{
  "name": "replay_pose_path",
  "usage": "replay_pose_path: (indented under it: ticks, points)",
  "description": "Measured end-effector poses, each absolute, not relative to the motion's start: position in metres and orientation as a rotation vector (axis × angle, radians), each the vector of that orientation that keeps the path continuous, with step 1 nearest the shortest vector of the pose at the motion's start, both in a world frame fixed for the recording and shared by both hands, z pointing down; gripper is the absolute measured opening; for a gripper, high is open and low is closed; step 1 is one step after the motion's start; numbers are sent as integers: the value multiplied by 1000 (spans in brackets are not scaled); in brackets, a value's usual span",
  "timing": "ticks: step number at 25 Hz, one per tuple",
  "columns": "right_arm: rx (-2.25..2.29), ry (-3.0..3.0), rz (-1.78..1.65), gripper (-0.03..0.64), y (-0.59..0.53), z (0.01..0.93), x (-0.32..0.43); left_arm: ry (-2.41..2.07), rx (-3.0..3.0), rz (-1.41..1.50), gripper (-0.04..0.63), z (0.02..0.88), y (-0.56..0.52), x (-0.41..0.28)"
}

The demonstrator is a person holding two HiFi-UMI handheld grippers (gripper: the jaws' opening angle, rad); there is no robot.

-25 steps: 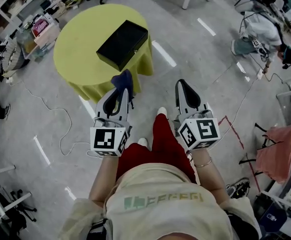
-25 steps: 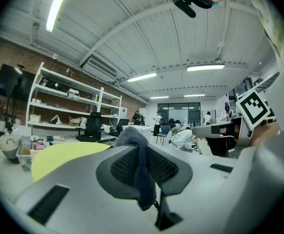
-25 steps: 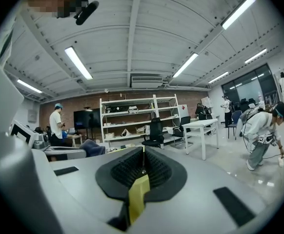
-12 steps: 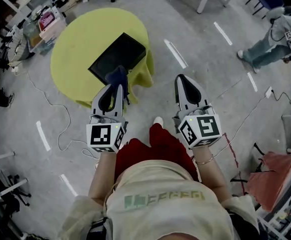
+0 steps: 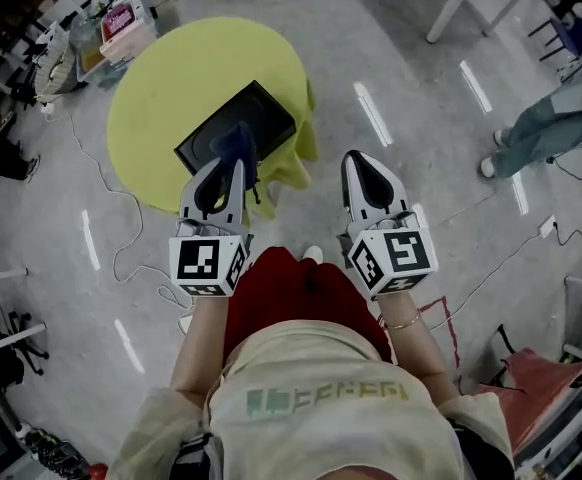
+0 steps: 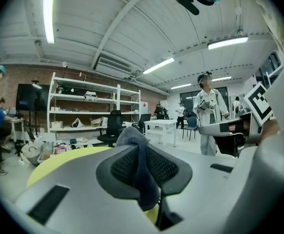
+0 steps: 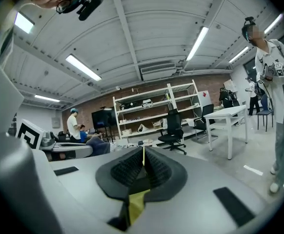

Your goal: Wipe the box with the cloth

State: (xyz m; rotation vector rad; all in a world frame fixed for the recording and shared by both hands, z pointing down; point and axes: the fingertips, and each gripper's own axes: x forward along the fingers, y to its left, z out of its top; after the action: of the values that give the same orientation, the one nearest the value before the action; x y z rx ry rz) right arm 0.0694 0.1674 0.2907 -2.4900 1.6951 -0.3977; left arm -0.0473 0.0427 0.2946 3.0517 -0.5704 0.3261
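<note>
Left tool (image 5: 235, 160) tight on dark cloth (image 5: 239, 138) near closed black box (image 5: 274, 118); right tool (image 5: 357, 160) closed, empty.

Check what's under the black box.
The black box rests on a yellow-draped round table; the tabletop itself is hidden. The left gripper, shut on the blue cloth, covers the box's near edge.

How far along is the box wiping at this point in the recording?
Done: the left tongs are shut on the dark blue cloth, so the cloth is picked up. In hand: the cloth hangs over the near edge of the black box on the yellow table; contact cannot be told. Left: the wiping itself. The right tongs are shut and empty.
</note>
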Motion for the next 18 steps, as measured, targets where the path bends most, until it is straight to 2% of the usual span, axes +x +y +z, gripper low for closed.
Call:
replay_pose_path:
  ticks: [18]
  points:
    - [-2402,1926,-500,38,-20,316,115,-716,3003,270,60,289,-149,11]
